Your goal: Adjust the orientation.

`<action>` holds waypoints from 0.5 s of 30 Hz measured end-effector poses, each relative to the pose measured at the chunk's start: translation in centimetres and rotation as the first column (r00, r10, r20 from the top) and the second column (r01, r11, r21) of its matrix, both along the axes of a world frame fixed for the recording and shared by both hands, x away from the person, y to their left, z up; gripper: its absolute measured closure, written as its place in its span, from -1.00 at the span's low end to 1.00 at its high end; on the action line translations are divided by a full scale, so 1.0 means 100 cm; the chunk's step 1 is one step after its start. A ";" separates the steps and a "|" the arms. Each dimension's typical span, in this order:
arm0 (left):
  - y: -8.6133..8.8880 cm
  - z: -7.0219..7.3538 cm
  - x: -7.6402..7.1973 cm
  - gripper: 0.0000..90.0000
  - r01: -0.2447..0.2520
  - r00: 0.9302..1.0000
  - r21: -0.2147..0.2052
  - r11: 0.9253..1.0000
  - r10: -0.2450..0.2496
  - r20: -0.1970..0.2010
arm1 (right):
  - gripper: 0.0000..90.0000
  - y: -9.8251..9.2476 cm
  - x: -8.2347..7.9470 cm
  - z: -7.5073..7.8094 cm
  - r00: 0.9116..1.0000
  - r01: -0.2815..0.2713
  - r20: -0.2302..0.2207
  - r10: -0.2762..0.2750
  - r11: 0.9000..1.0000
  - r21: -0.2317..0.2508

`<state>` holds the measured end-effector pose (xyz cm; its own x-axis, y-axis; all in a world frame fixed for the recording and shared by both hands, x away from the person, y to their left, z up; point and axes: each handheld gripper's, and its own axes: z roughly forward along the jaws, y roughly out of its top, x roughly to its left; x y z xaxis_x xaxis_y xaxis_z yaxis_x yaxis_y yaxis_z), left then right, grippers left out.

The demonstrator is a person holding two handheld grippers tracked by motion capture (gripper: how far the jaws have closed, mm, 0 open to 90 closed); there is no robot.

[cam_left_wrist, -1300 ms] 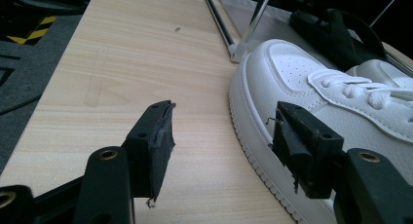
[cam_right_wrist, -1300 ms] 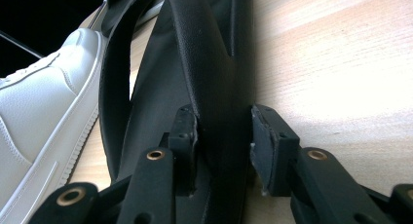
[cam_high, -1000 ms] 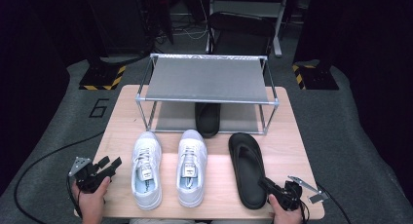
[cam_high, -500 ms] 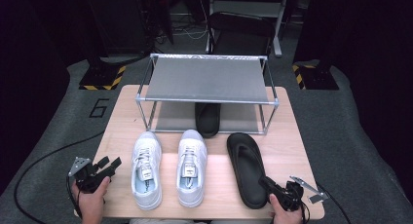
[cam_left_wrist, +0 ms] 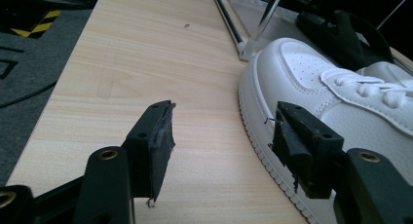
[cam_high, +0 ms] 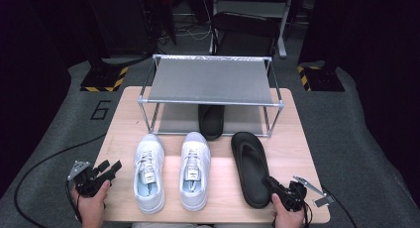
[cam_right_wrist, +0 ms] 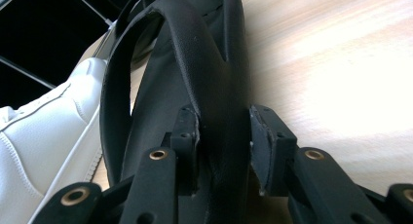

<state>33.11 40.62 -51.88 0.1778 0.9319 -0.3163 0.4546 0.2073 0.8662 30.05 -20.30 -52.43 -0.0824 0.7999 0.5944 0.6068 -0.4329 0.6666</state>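
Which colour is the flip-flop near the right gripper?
Black; the flip-flop shows best in the high view.

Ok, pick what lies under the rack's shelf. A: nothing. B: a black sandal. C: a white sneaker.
B: a black sandal lies under the rack, its end poking out at the front, while both white sneakers sit on the open table.

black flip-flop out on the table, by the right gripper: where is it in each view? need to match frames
High view: the black flip-flop lies lower right of centre, lengthwise, right of the two white sneakers.
Left gripper view: not in it that I can tell; the black sandal at top right sits under the rack.
Right gripper view: centre, running up from between the jaws of the right gripper.
Shared landmark: the white sneaker beside it, at lower left in the right gripper view.
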 end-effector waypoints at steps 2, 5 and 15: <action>-0.001 0.000 -0.001 -0.11 -0.004 1.000 0.000 1.000 0.004 0.004 | 0.46 0.002 0.001 0.002 1.000 -0.009 0.007 0.009 1.000 -0.003; -0.002 0.001 -0.003 -0.11 -0.003 1.000 0.003 1.000 0.003 0.006 | 0.46 0.004 0.002 0.005 1.000 -0.010 0.019 0.010 1.000 -0.002; -0.002 0.001 0.000 -0.11 0.003 1.000 0.004 1.000 -0.003 -0.004 | 0.46 0.006 0.019 0.011 0.999 0.013 0.040 -0.013 1.000 0.008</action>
<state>33.13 40.44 -51.76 0.1798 0.9327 -0.3128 0.4586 0.2018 0.8654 31.94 -19.68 -51.35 -0.0959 0.7967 0.5968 0.5737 -0.4457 0.6871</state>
